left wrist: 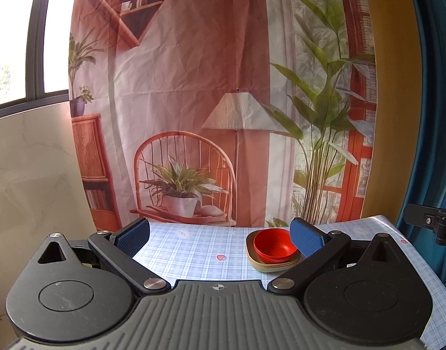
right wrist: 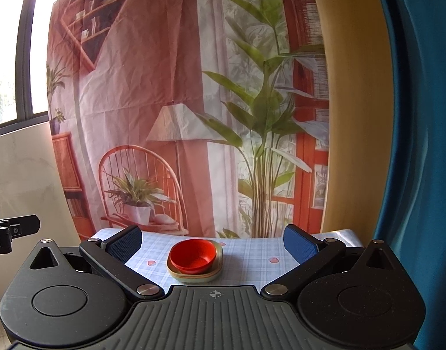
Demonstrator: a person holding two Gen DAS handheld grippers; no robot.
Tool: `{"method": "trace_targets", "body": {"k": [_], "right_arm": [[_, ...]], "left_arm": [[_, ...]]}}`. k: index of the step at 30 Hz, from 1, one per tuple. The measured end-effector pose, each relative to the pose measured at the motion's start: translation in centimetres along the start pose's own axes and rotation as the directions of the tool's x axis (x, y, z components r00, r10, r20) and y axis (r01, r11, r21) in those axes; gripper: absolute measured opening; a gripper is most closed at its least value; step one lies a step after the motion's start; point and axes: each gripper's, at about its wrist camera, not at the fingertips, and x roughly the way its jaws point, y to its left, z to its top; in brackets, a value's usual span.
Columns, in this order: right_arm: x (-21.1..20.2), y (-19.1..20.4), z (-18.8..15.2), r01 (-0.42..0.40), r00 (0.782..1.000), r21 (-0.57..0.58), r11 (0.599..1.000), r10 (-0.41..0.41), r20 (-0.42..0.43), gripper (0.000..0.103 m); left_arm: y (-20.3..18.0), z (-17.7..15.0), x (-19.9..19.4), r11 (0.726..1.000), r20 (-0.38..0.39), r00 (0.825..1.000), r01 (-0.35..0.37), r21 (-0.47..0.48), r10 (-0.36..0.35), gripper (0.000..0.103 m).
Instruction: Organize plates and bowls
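Note:
Nested red bowls (left wrist: 274,245) sit on a stack of squarish beige and green plates (left wrist: 253,258) on the table with a blue checked cloth (left wrist: 191,250). My left gripper (left wrist: 220,233) is open and empty, held back from the stack, which lies by its right finger. In the right wrist view the bowls (right wrist: 193,255) and plates (right wrist: 218,274) lie ahead, slightly left of centre. My right gripper (right wrist: 212,240) is open and empty, short of the stack.
A printed backdrop (left wrist: 223,102) hangs behind the table's far edge. A blue curtain (right wrist: 412,145) hangs to the right. The right gripper's body (left wrist: 433,221) shows at the right edge of the left view; the left gripper's body (right wrist: 10,229) at the left of the right view.

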Motion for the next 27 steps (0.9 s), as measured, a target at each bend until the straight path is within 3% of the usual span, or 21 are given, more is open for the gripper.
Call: {"method": "trace_targets", "body": {"k": [27], "right_arm": [[0.43,-0.19,-0.41,0.0,1.0,0.005,1.0,0.0,-0.016,0.103]], "left_arm": [[0.01,-0.01,-0.08,1.0,-0.005,1.0,0.011,-0.01,-0.011,0.103]]}}
